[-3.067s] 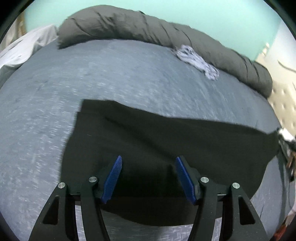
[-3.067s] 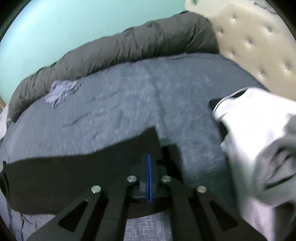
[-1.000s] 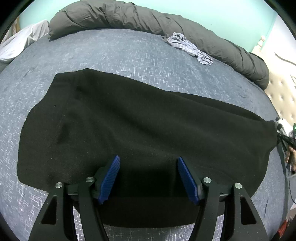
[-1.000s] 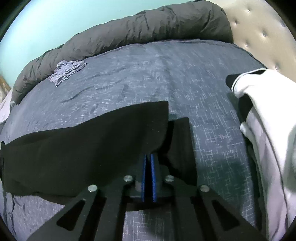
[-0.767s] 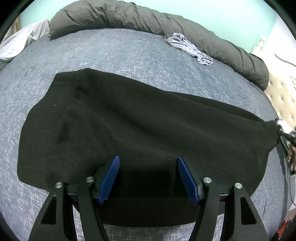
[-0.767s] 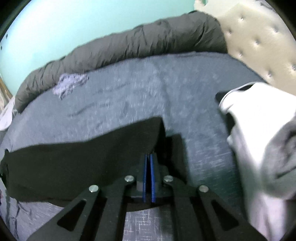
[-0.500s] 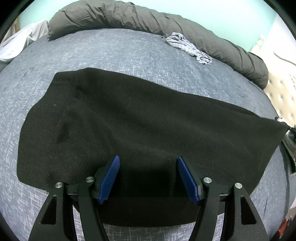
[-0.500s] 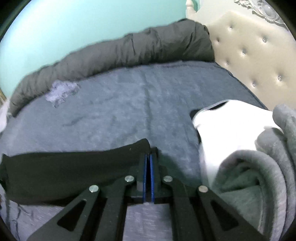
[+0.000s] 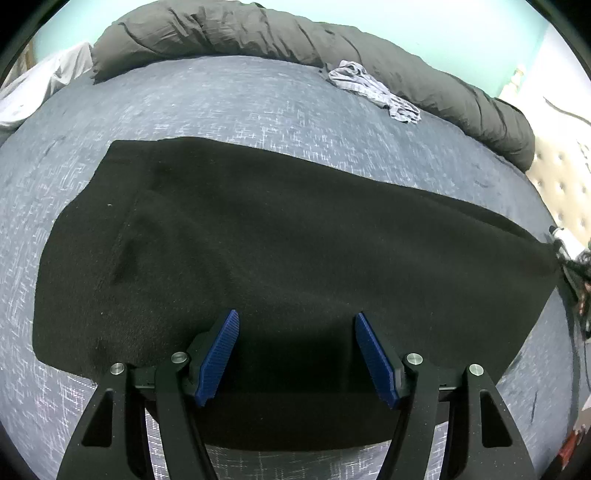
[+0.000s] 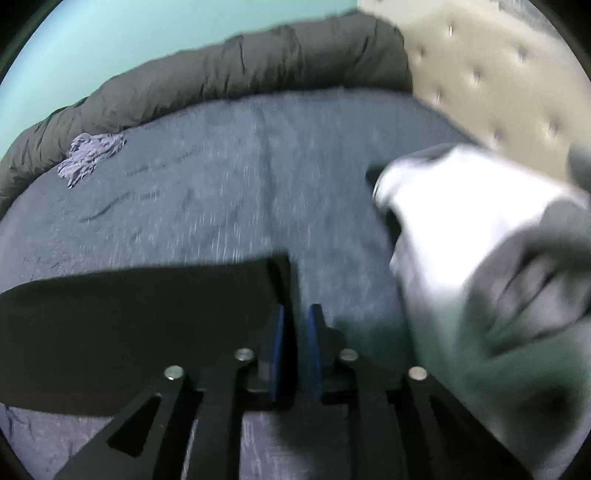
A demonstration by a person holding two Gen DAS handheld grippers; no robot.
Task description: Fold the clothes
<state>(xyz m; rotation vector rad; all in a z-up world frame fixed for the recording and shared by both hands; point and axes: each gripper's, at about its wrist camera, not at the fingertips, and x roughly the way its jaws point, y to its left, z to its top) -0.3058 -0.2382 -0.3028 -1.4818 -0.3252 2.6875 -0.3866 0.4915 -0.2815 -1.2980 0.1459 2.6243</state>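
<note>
A black garment (image 9: 295, 240) lies spread flat on the blue-grey bed sheet (image 9: 221, 103). My left gripper (image 9: 295, 315) hangs open over the garment's near edge, its blue pads wide apart with cloth below them. In the blurred right wrist view the garment (image 10: 129, 314) ends in a corner just at my right gripper (image 10: 297, 308). Its jaws are opening, with a narrow gap between the pads. The corner reaches the left pad's tip, and the pads do not press on it.
A rolled dark grey duvet (image 9: 258, 33) lines the bed's far edge, with a crumpled pale garment (image 9: 373, 90) beside it. A pile of white and grey clothes (image 10: 461, 240) lies right of my right gripper, below the tufted headboard (image 10: 498, 74). White cloth (image 9: 37, 92) sits far left.
The right gripper's pads were shut on the garment's corner and have now parted. That gripper rose and tilted, so the clothes pile looms larger. The left gripper and the garment stayed put.
</note>
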